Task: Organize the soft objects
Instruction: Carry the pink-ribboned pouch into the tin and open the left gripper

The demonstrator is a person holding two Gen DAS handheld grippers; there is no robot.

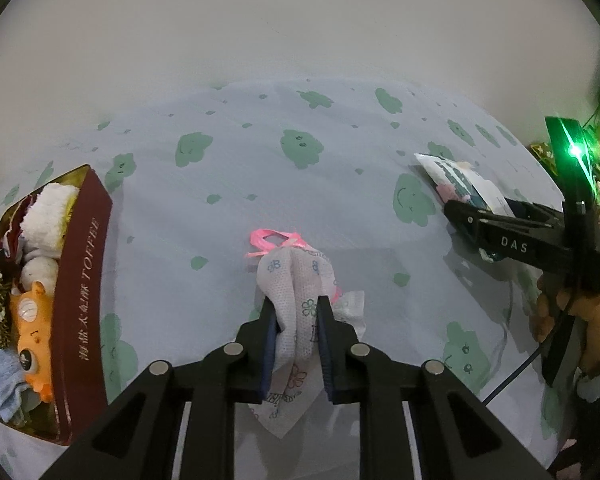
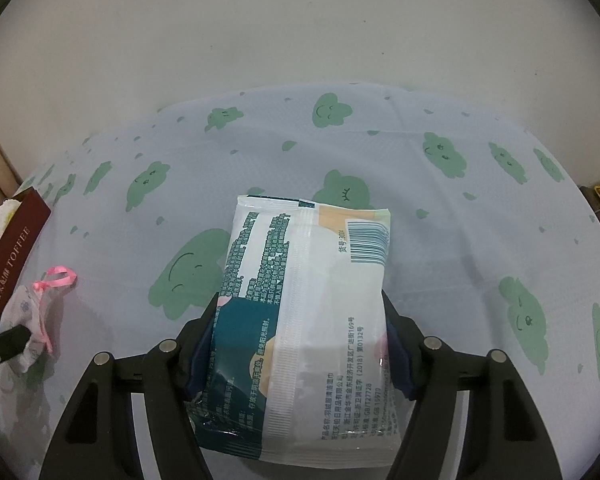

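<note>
Open room: the tablecloth [image 1: 236,152] lies bare between the tin [image 1: 82,308] and the pouch [image 1: 300,304], and beyond the pouch to the far edge.
Surface: pale blue cloth with green smiling flowers, against a plain wall [image 1: 300,20].
Tin: dark red, left of the pouch, holding soft toys and cloths.
Left gripper [image 1: 296,312]: fingers narrow, pinching the pouch with its pink ribbon.
Right gripper [image 2: 300,320]: fingers clamped on the wipes packet [image 2: 304,304], right of the pouch.
</note>
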